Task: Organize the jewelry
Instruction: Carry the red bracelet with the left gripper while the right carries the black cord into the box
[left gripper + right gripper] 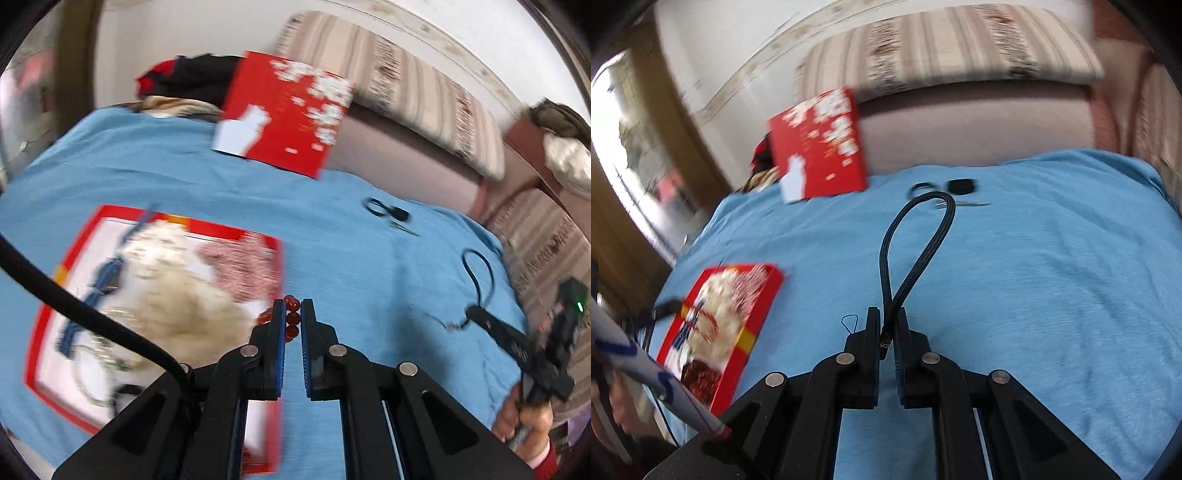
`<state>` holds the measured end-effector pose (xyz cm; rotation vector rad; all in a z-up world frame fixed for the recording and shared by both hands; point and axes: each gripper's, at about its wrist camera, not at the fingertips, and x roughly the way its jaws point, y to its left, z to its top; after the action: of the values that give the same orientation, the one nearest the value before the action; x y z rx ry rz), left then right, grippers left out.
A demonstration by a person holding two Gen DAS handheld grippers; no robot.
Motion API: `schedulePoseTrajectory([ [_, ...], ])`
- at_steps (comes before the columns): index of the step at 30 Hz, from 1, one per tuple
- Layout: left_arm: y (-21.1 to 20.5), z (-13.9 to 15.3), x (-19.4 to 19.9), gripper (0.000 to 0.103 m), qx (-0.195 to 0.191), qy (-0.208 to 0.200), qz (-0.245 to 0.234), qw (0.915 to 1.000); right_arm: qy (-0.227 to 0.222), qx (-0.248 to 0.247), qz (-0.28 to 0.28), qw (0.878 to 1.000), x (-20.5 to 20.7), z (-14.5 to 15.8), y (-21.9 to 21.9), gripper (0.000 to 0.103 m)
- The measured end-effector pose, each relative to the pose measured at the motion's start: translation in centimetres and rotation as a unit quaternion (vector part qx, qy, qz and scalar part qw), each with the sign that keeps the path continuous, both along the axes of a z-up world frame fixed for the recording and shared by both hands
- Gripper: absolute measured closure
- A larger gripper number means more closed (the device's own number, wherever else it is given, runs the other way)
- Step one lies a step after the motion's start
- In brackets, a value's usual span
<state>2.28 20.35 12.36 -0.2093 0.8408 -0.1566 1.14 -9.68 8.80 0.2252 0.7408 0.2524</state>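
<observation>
On my left wrist view, the left tongs (292, 314) are clamped on a red bead bracelet (290, 316) beside the red box (48, 317) on the blue-covered surface (351, 258). On the right wrist view, my right tongs (887, 332) pinch a black braided cord loop (916, 243) above the cloth.

Red-brown bead bracelet (291, 317): round glossy beads, pinched between closed jaws of left gripper (293, 314), lifted above blue cloth beside open red box (48, 317). Black braided cord loop (916, 243): clamped at its ends in closed right gripper (886, 332), loop standing away from the tips. Box lined white, holding blue strands, fluffy cream padding, a pale chain; details blurred.
</observation>
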Motion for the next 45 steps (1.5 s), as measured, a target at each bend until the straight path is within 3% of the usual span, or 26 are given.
schedulePoseTrajectory([
  [9,11.1,-1.1,1.4,0.096,-0.016,0.035,0.100,0.9942,0.006,-0.002,0.116,0.993,-0.5,0.3,11.1,0.096],
  [13,14.6,-2.2,1.9,0.096,0.004,0.039,0.155,0.9872,0.009,-0.008,0.158,0.987,0.4,1.0,15.8,0.096],
  [18,17.9,-5.1,2.3,0.096,-0.011,0.081,0.193,0.9778,0.022,0.000,0.210,0.977,2.2,1.6,21.2,0.096],
  [25,20.2,-7.5,1.5,0.096,-0.042,0.125,0.226,0.9651,0.080,0.037,0.247,0.965,7.8,-0.1,28.7,0.096],
  [29,20.0,-7.5,0.9,0.096,-0.049,0.131,0.223,0.9647,0.110,0.021,0.259,0.959,10.2,-2.3,33.1,0.096],
  [32,20.0,-7.2,0.5,0.096,-0.066,0.126,0.215,0.9662,0.123,-0.004,0.260,0.958,11.6,-3.9,35.6,0.096],
  [38,20.6,-6.2,-0.1,0.096,-0.087,0.099,0.218,0.9670,0.139,-0.002,0.254,0.957,13.8,-5.4,37.9,0.096],
  [45,20.7,-5.0,-0.7,0.095,-0.075,0.074,0.230,0.9673,0.149,0.015,0.248,0.957,15.0,-5.4,39.3,0.093],
])
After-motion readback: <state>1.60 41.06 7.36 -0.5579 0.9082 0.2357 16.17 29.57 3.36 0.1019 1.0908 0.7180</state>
